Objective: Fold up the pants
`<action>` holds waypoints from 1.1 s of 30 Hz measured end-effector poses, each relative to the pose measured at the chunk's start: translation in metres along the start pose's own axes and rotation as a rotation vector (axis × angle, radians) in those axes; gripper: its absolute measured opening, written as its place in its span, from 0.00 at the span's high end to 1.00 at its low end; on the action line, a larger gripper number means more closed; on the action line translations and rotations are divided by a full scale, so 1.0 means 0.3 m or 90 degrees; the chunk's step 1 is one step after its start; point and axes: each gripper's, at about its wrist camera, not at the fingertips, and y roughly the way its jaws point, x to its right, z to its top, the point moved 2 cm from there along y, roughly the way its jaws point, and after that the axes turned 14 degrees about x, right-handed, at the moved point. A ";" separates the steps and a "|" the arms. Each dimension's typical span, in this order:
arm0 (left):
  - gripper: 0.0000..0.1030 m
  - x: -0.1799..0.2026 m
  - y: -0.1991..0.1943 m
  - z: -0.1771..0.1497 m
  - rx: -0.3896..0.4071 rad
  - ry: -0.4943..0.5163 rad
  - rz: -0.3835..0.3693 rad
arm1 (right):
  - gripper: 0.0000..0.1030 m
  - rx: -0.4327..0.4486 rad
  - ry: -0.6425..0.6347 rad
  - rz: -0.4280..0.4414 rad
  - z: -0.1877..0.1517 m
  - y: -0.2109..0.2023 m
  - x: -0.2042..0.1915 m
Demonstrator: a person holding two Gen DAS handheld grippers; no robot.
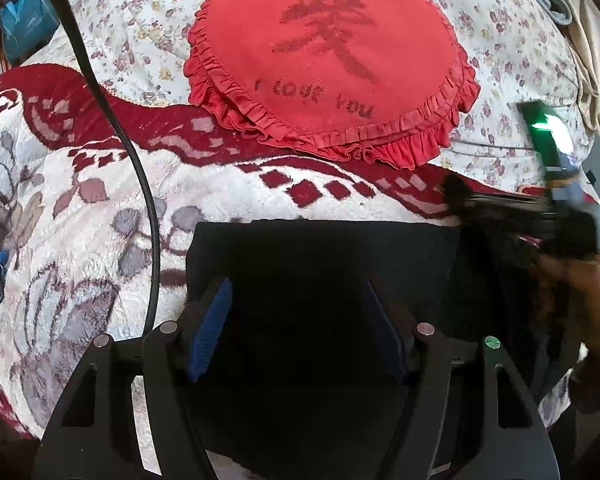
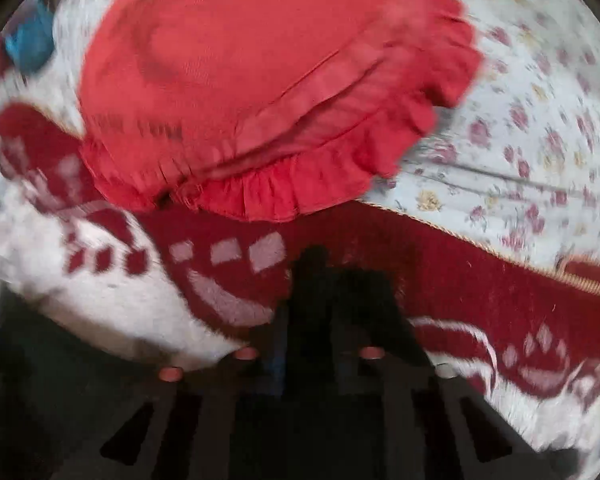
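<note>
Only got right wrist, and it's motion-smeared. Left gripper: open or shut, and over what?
Observer: Left wrist view shows the left gripper open, with its blue-padded fingers spread above the black pants, which lie flat on the blanket.
Operator: Where's the right gripper relative to the pants?
Observer: The right gripper is at the pants' right edge. It's blurred there too, so I can't tell whether it's open or shut.
Operator: Anything on the left side?
Observer: A black cable runs across the blanket just left of the pants.
</note>
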 end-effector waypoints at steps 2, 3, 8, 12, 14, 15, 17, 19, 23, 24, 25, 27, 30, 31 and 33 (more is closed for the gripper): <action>0.36 -0.004 0.002 0.005 0.000 -0.001 0.005 | 0.88 0.048 0.046 0.035 -0.001 -0.130 0.068; 0.36 -0.005 0.000 0.010 0.002 -0.004 0.005 | 0.89 0.079 0.076 0.046 -0.010 -0.225 0.121; 0.36 0.016 -0.035 0.025 0.023 -0.015 -0.006 | 0.89 0.199 0.203 -0.002 -0.160 -0.654 0.424; 0.36 0.050 -0.033 0.008 0.012 -0.009 -0.007 | 0.89 0.133 0.286 -0.081 -0.419 -0.735 0.637; 0.36 0.068 -0.032 -0.004 0.002 -0.008 -0.009 | 0.89 0.096 0.312 -0.075 -0.505 -0.694 0.676; 0.36 0.078 -0.035 -0.008 -0.001 -0.007 -0.010 | 0.89 0.076 0.316 -0.074 -0.543 -0.665 0.681; 0.36 0.099 -0.045 -0.010 -0.004 0.001 -0.010 | 0.89 0.066 0.306 -0.079 -0.556 -0.643 0.676; 0.36 0.112 -0.065 -0.006 0.004 0.010 -0.013 | 0.89 0.073 0.288 -0.081 -0.540 -0.662 0.669; 0.36 0.102 -0.096 0.001 0.019 0.017 -0.010 | 0.69 0.006 0.286 -0.145 -0.598 -0.678 0.713; 0.36 0.092 -0.098 0.001 0.019 0.017 -0.007 | 0.68 0.005 0.273 -0.181 -0.613 -0.693 0.725; 0.36 0.082 -0.099 -0.001 0.018 0.019 -0.001 | 0.68 0.011 0.265 -0.207 -0.614 -0.715 0.736; 0.36 0.059 -0.100 -0.001 0.016 0.025 0.010 | 0.67 0.063 0.285 -0.204 -0.579 -0.779 0.744; 0.36 0.025 -0.100 0.000 0.017 0.018 0.021 | 0.66 0.135 0.281 -0.084 -0.460 -0.778 0.662; 0.36 0.013 -0.099 -0.001 0.019 0.014 0.026 | 0.66 0.136 0.263 -0.032 -0.417 -0.746 0.611; 0.36 -0.014 -0.094 -0.003 0.018 0.002 0.037 | 0.66 0.139 0.234 0.055 -0.346 -0.658 0.505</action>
